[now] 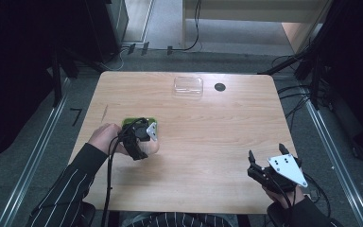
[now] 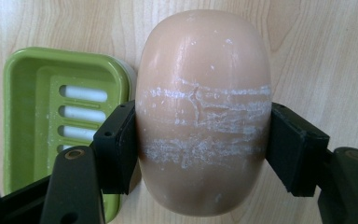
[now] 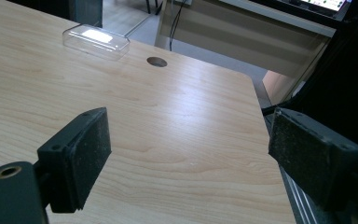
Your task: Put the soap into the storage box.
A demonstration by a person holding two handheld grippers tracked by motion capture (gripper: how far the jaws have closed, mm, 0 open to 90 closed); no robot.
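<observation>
My left claw (image 2: 200, 140) is clenched on the smooth peach-coloured oval bar of soap (image 2: 204, 112), one pad on each long side, so the slippery bar cannot twist out. I hold the soap just beside the green plastic slotted soap dish (image 2: 42, 88), close above the pale wooden desk (image 1: 208, 132), likely on its way into that dish. My right claw (image 3: 191, 158) waits released and empty, well apart from the dish, near the desk's edge. A clear plastic lid (image 1: 188, 87) lies beyond the dish.

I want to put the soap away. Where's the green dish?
In the left gripper view the green soap dish lies on the table, left of the soap bar clamped in the left tool.
</observation>
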